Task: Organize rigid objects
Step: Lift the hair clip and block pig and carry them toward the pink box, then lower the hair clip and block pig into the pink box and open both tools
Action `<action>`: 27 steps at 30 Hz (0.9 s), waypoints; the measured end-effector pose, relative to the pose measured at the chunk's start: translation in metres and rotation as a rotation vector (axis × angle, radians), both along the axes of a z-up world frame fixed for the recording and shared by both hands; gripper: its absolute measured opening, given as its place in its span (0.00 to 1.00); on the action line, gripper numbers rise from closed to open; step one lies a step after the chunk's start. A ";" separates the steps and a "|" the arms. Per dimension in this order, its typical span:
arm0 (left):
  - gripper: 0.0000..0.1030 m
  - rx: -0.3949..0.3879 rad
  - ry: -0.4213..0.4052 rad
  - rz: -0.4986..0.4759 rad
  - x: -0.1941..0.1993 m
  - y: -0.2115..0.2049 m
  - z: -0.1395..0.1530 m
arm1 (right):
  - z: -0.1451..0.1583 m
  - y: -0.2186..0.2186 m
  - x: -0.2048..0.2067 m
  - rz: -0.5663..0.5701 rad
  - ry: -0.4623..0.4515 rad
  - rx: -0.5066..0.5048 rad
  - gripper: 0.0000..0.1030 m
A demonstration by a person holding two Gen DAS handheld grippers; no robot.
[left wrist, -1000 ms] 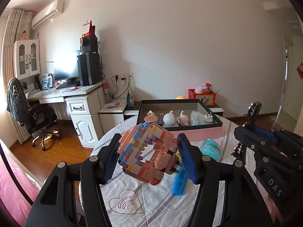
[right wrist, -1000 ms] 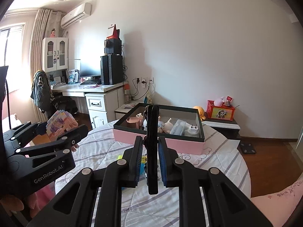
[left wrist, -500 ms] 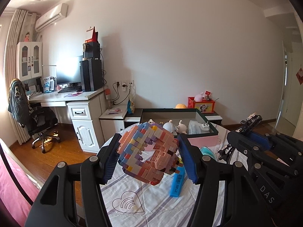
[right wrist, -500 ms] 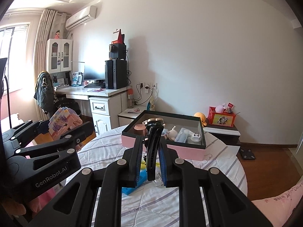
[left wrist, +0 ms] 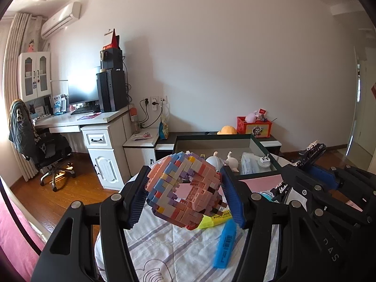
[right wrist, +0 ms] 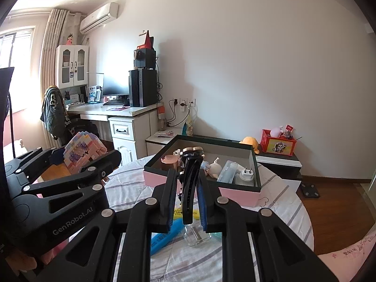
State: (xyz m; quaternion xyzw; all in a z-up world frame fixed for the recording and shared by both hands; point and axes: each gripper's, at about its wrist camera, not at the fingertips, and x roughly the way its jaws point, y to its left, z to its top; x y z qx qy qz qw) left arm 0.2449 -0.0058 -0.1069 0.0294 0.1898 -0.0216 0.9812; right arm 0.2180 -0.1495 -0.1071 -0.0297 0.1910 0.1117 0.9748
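My left gripper [left wrist: 184, 196] clamped on pastel brick-built block model [left wrist: 185, 189], held above near edge of round table [left wrist: 164, 246]. My right gripper [right wrist: 188, 199] clenched on slim black object [right wrist: 190, 183], cannot tell what it is; upright between pads. Below on striped cloth: blue highlighter [left wrist: 224, 244], yellow highlighter [left wrist: 215, 218], clear glass piece [right wrist: 196, 235]. Toward far edge: pink box [right wrist: 237, 195], holding white plug [right wrist: 245, 176], small figurines, clear case.

Clothed table [right wrist: 277, 202], box [right wrist: 237, 193], highlighters [left wrist: 224, 246]
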 end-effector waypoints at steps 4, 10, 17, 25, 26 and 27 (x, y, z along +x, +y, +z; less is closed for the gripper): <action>0.59 0.017 0.000 -0.030 0.043 -0.011 0.004 | 0.000 -0.006 0.036 -0.012 0.006 -0.024 0.16; 0.59 -0.005 0.076 -0.124 0.135 -0.024 0.002 | -0.003 -0.019 0.110 -0.021 0.049 -0.059 0.16; 0.59 0.040 0.220 -0.106 0.228 -0.037 -0.040 | -0.034 -0.028 0.195 -0.010 0.227 -0.089 0.16; 0.60 0.048 0.331 -0.086 0.258 -0.037 -0.076 | -0.075 -0.016 0.235 0.040 0.362 -0.120 0.17; 0.60 0.049 0.339 -0.079 0.257 -0.036 -0.077 | -0.077 -0.016 0.237 0.036 0.371 -0.127 0.17; 0.62 0.044 0.344 -0.077 0.258 -0.036 -0.077 | -0.080 -0.017 0.237 0.033 0.374 -0.124 0.17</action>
